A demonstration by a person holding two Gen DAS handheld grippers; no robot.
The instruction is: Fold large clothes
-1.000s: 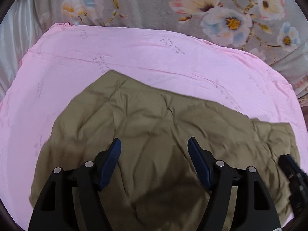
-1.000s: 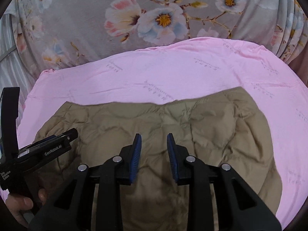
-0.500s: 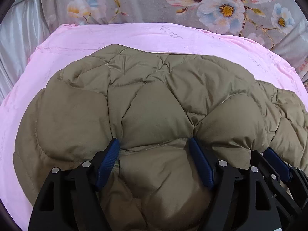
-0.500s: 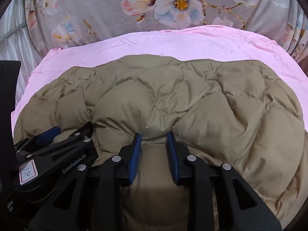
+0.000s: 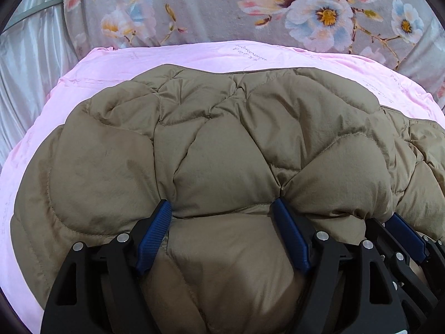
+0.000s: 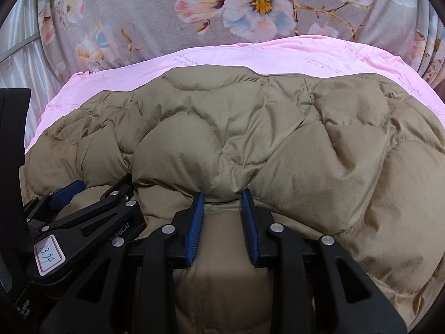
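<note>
A puffy olive-brown quilted jacket (image 5: pixel 222 144) lies on a pink sheet (image 5: pixel 194 55) and fills both views (image 6: pixel 250 128). My left gripper (image 5: pixel 222 206) is wide open, its blue pads pushed against the near folded edge of the jacket. My right gripper (image 6: pixel 222 194) has its jaws narrower, with a fold of the jacket's edge bulging between the blue pads. The two grippers sit side by side: the right one shows at the right of the left wrist view (image 5: pixel 400 228), the left one at the left of the right wrist view (image 6: pixel 83 194).
A grey blanket with a flower print (image 5: pixel 278 5) lies behind the pink sheet (image 6: pixel 250 53). A pale striped cloth (image 5: pixel 25 55) is at the far left. The sheet's edge falls away at the left and right.
One second ago the jacket lay flat, smooth lining up. Its near part has since been folded over away from me, showing the quilted side. Both grippers moved forward and closer together.
</note>
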